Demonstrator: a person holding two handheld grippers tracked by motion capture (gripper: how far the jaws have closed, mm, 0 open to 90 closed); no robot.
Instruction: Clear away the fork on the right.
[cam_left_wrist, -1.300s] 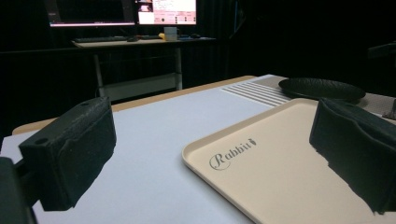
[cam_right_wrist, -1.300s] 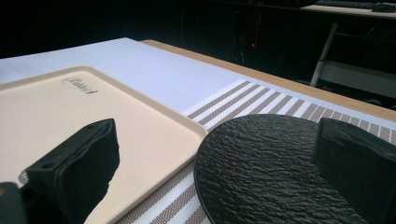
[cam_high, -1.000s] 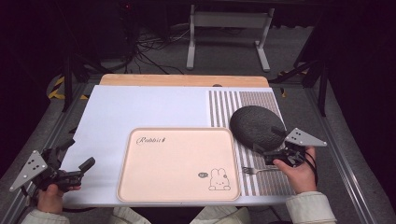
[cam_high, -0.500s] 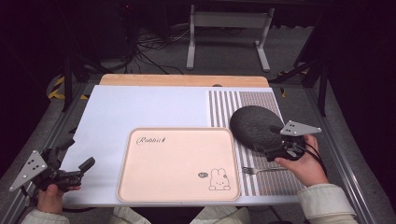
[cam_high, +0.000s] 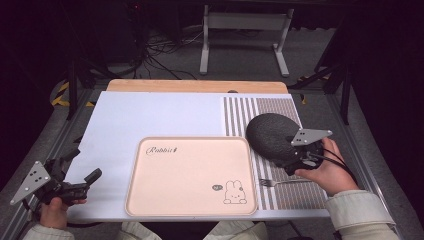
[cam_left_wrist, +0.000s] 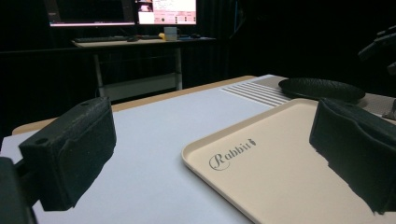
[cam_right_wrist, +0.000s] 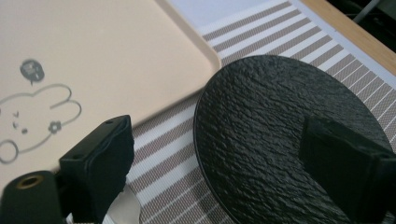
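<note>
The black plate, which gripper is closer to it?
Right. The right gripper hovers over the plate's near edge; the left gripper is far across the tray.

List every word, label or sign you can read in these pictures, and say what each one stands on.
"Rabbit" – cursive script at one corner of the beige tray, also legible in the left gripper view.
Small dark speech bubble beside the rabbit drawing on the tray: too small to read.
Monitor screens behind the table: text too blurred to read.

one tray (cam_high: 190, 175), one black plate (cam_high: 270, 135), one fork (cam_high: 280, 182), one striped mat (cam_high: 260, 107), all on one surface (cam_high: 150, 115); two tongs, left (cam_high: 82, 182) and right (cam_high: 295, 162).
</note>
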